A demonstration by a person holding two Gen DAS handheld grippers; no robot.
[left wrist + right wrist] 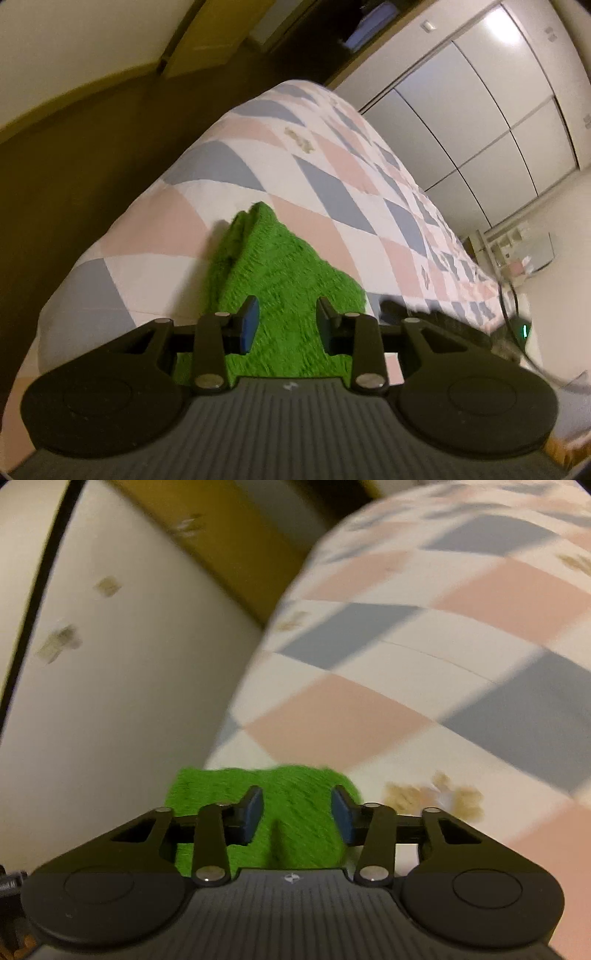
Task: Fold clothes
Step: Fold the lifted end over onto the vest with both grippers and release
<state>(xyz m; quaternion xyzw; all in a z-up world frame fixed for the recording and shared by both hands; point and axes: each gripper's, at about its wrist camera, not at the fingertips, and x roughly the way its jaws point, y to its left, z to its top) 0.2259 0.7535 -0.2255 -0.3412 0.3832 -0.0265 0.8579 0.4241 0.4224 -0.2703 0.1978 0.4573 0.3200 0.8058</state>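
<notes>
A fuzzy green garment (280, 266) lies on the checked bed (332, 155) directly ahead of both tongs—left tongs (286, 321) and right tongs (296, 812) gape, empty—its length running away from the left.

Garment (280, 266): bright green, fuzzy pile, no print seen.
Bed cover (332, 166): diamond check in pale pink, grey-blue and white; a few small tan motifs scattered on the white patches.
Left gripper (286, 317): black body, grey ribbed housing, blue pads on the fingers.
Right gripper (297, 808): same black and grey, blue pads.
Wardrobe doors (498, 122): plain pale grey-white with thin dark seams.
Floor (74, 166): dark olive-brown.
</notes>
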